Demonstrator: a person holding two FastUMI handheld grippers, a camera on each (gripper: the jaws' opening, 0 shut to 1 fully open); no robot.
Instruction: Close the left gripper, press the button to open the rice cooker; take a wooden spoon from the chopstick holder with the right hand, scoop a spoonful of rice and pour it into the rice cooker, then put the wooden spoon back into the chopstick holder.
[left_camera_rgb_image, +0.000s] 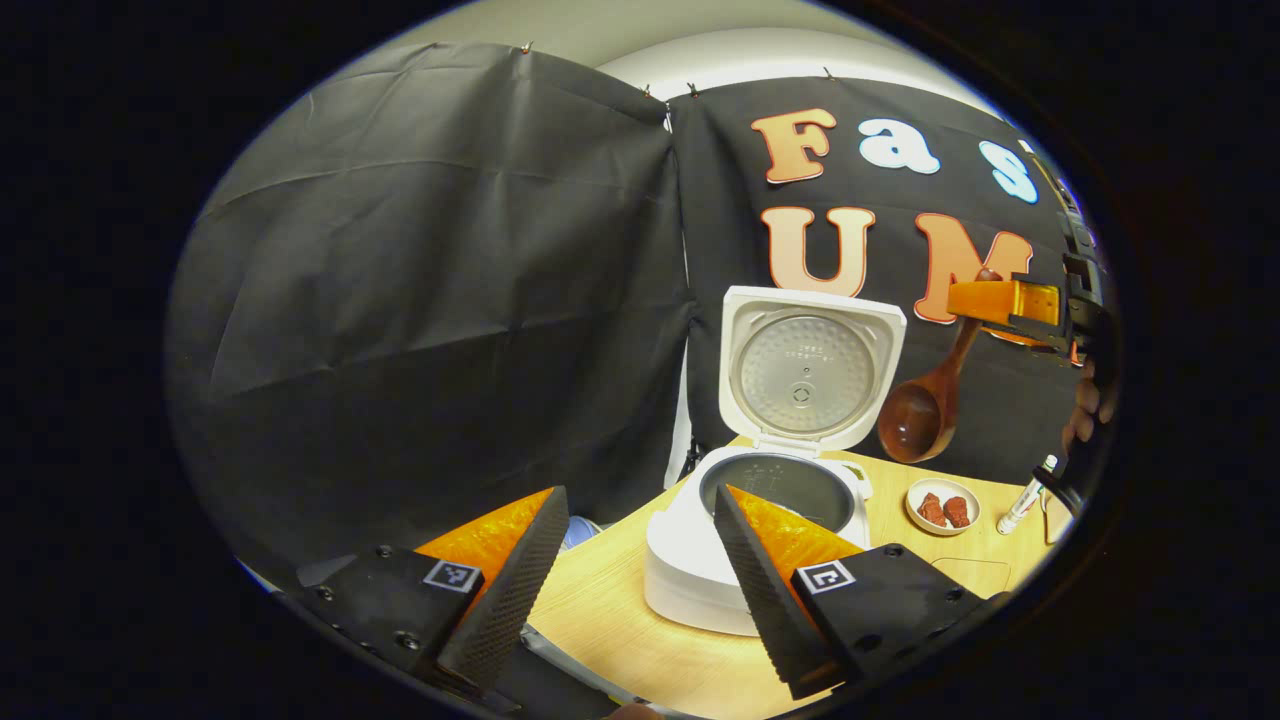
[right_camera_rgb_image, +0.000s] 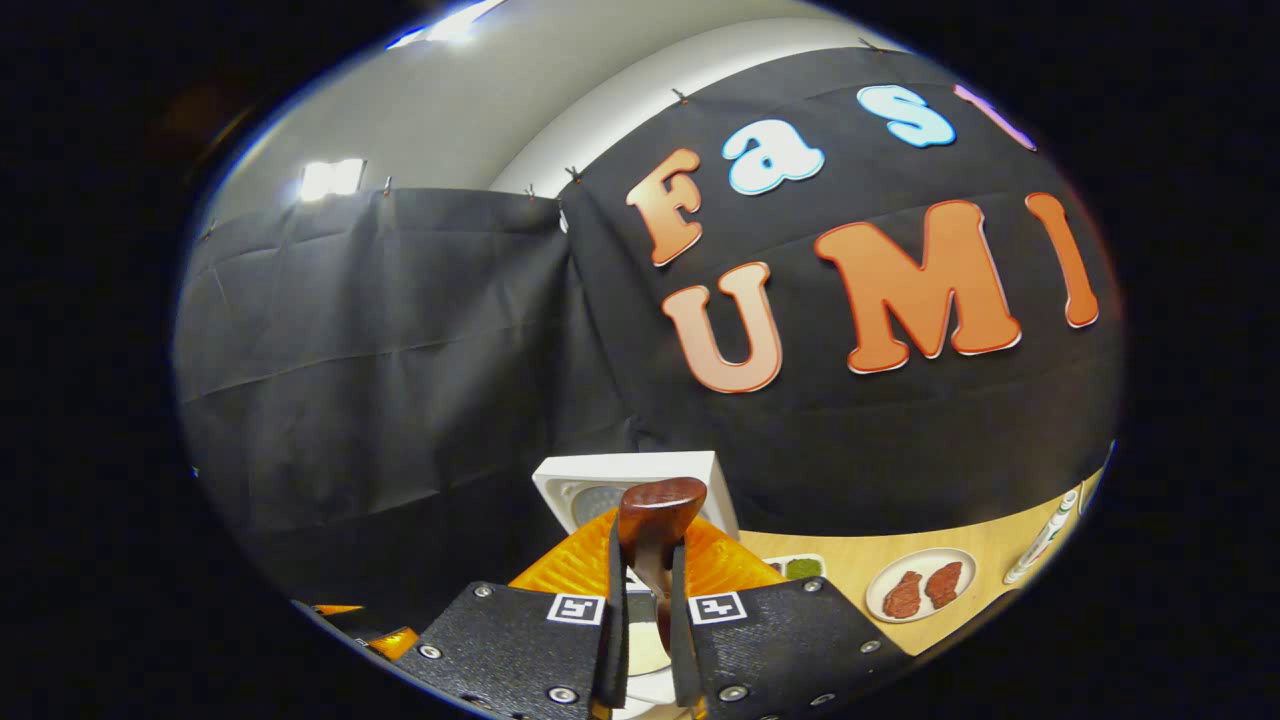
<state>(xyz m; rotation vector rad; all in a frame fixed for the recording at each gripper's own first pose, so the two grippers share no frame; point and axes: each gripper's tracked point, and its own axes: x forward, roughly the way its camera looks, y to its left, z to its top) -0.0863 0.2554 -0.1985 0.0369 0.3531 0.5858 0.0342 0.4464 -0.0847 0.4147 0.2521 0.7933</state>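
- Fingers of the left gripper (left_camera_rgb_image: 635, 580) stand spread wide at the bottom of the left gripper view, with nothing between them, hovering over the light wooden table (left_camera_rgb_image: 610, 620).
- Just beyond them sits one white rice cooker (left_camera_rgb_image: 755, 545), lid (left_camera_rgb_image: 810, 370) swung upright so its round metal inner plate faces us; the right-hand finger cuts off part of the pot's dark opening, and I cannot tell whether any rice is inside.
- Right gripper (right_camera_rgb_image: 640, 610), in its own view, is clenched on the handle of one dark brown wooden spoon (right_camera_rgb_image: 655, 530); the handle's rounded end pokes up between the fingers and the bowl is hidden below.
- In the left gripper view that spoon (left_camera_rgb_image: 920, 405) hangs bowl-down in the air, right of the open lid and above the table, its bowl looking empty.
- One small white dish (left_camera_rgb_image: 942, 506) holding two reddish pieces lies on the table right of the cooker.
- Farther right, a slim white pen-like thing (left_camera_rgb_image: 1025, 497) is cut off at the edge and hard to make out.
- Black cloth wall (left_camera_rgb_image: 450, 300) closes the back.
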